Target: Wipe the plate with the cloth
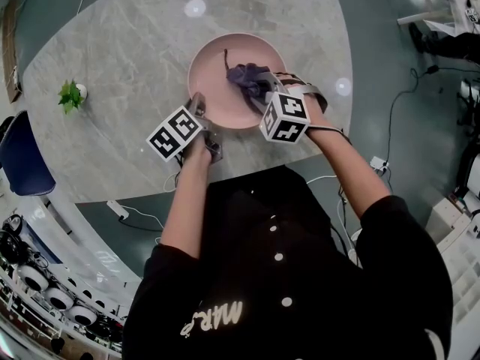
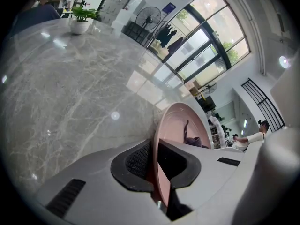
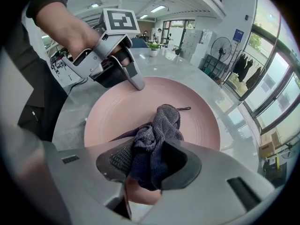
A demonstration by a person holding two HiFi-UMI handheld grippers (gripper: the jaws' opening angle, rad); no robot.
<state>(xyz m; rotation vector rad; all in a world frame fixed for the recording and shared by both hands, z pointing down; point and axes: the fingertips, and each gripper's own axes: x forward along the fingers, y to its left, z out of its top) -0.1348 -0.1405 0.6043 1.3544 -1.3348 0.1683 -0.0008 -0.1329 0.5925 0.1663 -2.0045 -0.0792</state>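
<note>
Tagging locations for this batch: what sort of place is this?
Probably an open office or lab hall: a round marble table, tall windows with a standing fan, and a power strip on the floor.

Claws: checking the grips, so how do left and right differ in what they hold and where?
The left claw pinches the plate's rim; the right claw grips the cloth. The left claw sits at the plate's near edge; the right claw is over its inside. Both are shut.
</note>
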